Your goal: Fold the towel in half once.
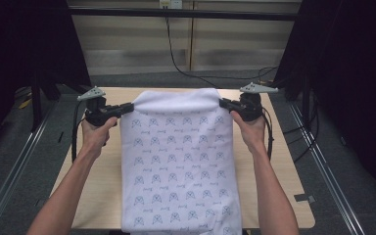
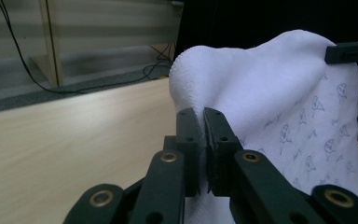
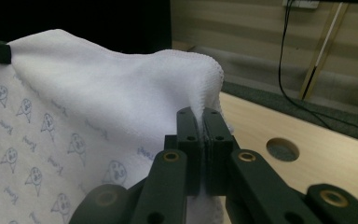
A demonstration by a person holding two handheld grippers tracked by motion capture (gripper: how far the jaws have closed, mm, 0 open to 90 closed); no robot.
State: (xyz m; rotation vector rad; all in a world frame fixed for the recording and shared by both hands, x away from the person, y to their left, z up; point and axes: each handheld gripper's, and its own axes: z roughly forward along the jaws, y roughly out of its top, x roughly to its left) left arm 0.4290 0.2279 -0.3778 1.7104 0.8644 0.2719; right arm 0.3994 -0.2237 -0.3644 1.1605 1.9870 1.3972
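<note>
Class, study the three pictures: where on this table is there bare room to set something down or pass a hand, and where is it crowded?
Bare tabletop runs in a strip on each side, between the towel and the table's side edges. The middle is crowded: the towel hangs there, pinched by the left claw and right claw.

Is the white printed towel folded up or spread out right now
Spread out: the white printed terry towel hangs as one flat sheet, its top corners pinched by the left gripper and right gripper.
</note>
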